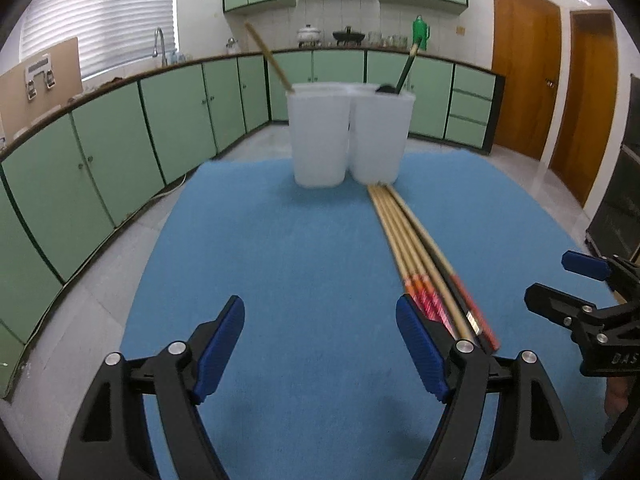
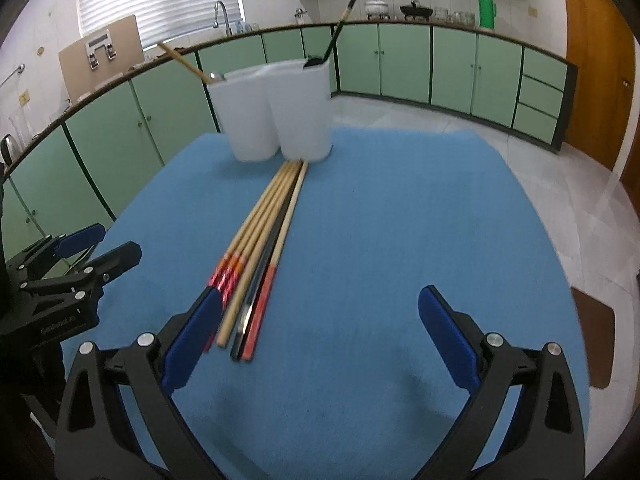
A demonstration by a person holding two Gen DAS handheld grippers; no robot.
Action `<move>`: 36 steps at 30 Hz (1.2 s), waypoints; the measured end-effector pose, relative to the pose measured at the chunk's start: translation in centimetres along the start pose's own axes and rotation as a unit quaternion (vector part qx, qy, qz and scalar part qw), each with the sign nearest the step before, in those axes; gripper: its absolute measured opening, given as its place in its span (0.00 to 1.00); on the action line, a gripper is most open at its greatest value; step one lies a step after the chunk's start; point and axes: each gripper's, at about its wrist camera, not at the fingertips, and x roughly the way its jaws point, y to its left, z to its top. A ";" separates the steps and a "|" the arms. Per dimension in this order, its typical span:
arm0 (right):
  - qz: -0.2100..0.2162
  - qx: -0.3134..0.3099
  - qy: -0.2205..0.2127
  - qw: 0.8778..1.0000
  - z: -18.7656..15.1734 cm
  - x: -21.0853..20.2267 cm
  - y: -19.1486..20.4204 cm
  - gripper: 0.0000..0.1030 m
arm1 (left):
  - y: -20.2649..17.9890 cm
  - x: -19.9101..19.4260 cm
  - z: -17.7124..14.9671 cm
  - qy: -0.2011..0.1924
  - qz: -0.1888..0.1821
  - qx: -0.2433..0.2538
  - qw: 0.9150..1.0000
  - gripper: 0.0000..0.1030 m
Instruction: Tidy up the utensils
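Note:
Several chopsticks [image 1: 416, 248] lie side by side on the blue mat [image 1: 280, 260], running from the right holder toward me; they also show in the right wrist view [image 2: 264, 236]. Two white plastic holders [image 1: 350, 136] stand together at the mat's far side, also visible in the right wrist view [image 2: 276, 112]. The left holder has a wooden utensil [image 1: 268, 56], the right one a dark green-handled utensil [image 1: 408, 68]. My left gripper [image 1: 320, 344] is open and empty, left of the chopsticks. My right gripper [image 2: 320, 336] is open and empty, its left finger beside the chopstick ends.
The blue mat [image 2: 400, 220] covers a small table. Green kitchen cabinets [image 1: 120, 140] ring the room, with a tiled floor below. A brown chair seat [image 2: 596, 340] sits off the table's right edge. Wooden doors [image 1: 524, 68] stand at right.

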 end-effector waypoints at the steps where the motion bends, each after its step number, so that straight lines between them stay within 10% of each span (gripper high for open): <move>1: -0.001 -0.002 0.004 1.000 -0.3 0.1 0.2 0.93 | 0.1 0.1 -0.2 0.007 0.002 0.002 1.000 0.75; 36: -0.023 -0.055 0.064 0.996 -2.4 2.4 2.2 0.63 | -0.5 0.8 -2.0 0.042 0.001 0.005 0.999 0.80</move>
